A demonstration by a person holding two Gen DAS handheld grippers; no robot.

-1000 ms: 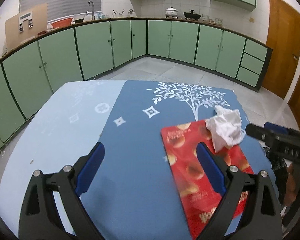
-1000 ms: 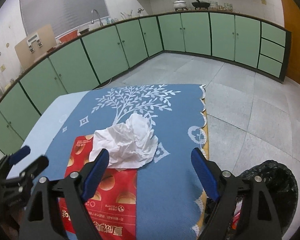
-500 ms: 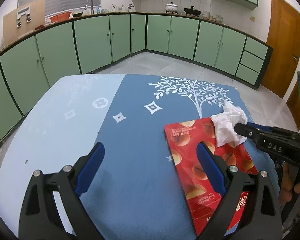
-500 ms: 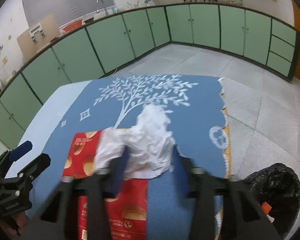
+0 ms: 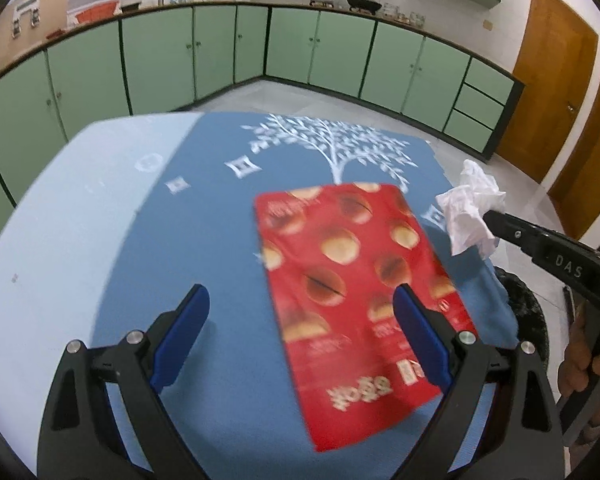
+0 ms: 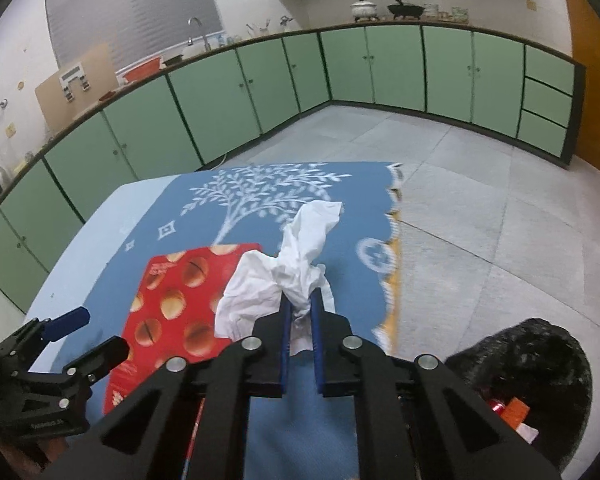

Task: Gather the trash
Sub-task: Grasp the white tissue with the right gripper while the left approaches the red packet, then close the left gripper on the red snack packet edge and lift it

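Two pieces of trash are in play: a crumpled white tissue [image 6: 296, 256], pinched between the blue pads of the right gripper [image 6: 300, 312], and a flat red snack bag [image 5: 356, 276] lying on the blue tablecloth [image 5: 220, 208]. The right gripper's jaws have just been closing and now press together on the tissue's lower end, with most of the paper standing loose above and to the left of the pads. In the left wrist view the tissue hangs clear of the cloth near the table's right edge. To finish this step well, I would keep the pinch firm, carry the tissue sideways over the black-lined bin [image 6: 540, 364] that sits just beyond the table's edge, and part the jaws only once the paper is squarely above the opening, since such a light wad may drift or cling to a pad. The left gripper [image 5: 300, 328] has its jaws wide apart and holds nothing; its right pad sits over the bag's edge and its left pad over bare cloth, so that bag looks like its next pick. Compared with a second ago, the tissue no longer rests on the bag's far corner, the right jaws are no longer spread around it, and the left gripper has come lower and closer to the bag.
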